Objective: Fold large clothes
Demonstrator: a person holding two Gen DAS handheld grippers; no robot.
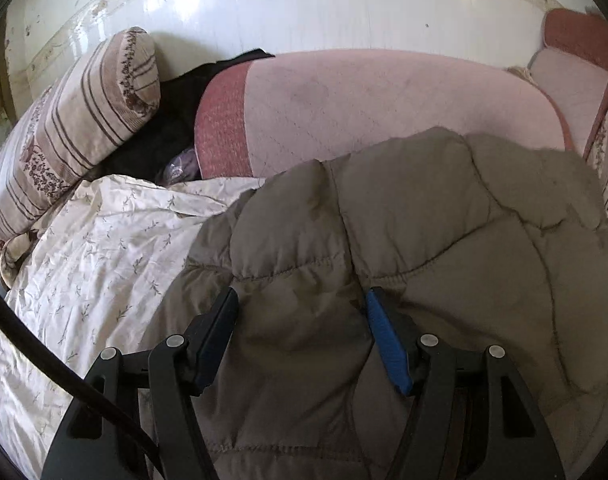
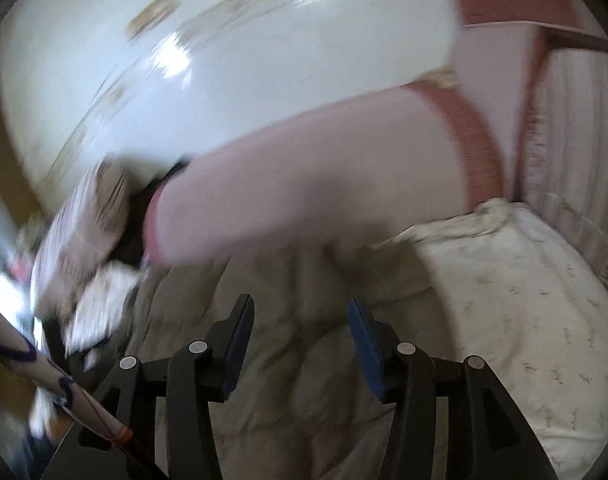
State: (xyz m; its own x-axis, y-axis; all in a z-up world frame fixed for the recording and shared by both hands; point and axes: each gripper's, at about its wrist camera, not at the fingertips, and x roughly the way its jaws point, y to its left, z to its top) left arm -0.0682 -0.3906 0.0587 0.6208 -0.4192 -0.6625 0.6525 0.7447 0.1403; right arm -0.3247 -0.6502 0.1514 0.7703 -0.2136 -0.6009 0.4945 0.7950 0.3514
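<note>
While both grippers point down at the bed, the quilted grey-brown jacket (image 1: 403,220) lies right under them on the cream floral bedspread (image 1: 96,240). Nearest in the left wrist view, the left gripper (image 1: 302,304) has its jaws set well apart with a puffy ridge of the jacket bulging up between them; the blue pad on the right side sits against a stitched seam, the black one at the fabric's left flank, and I judge it a wide pinch on that fold, though how firmly it presses cannot be told. In the blurred right wrist view, the right gripper (image 2: 300,316) stands spread, jaws apart over pale quilted cloth with nothing caught between the pads. The jacket's bulk runs from the left gripper toward the far right, its long axis roughly across the bed, so the left hand is the one already on it, and any next fold probably turns on carrying that held edge over the body. Farther off lie a striped bolster pillow (image 1: 76,132) at far left, a dark garment (image 1: 176,120) beside it, and a pink cushion (image 1: 383,100) against the white wall (image 1: 284,4). Only the left view shows the jacket's seams sharply; only the right view shows the bedspread open to the jacket's right.
</note>
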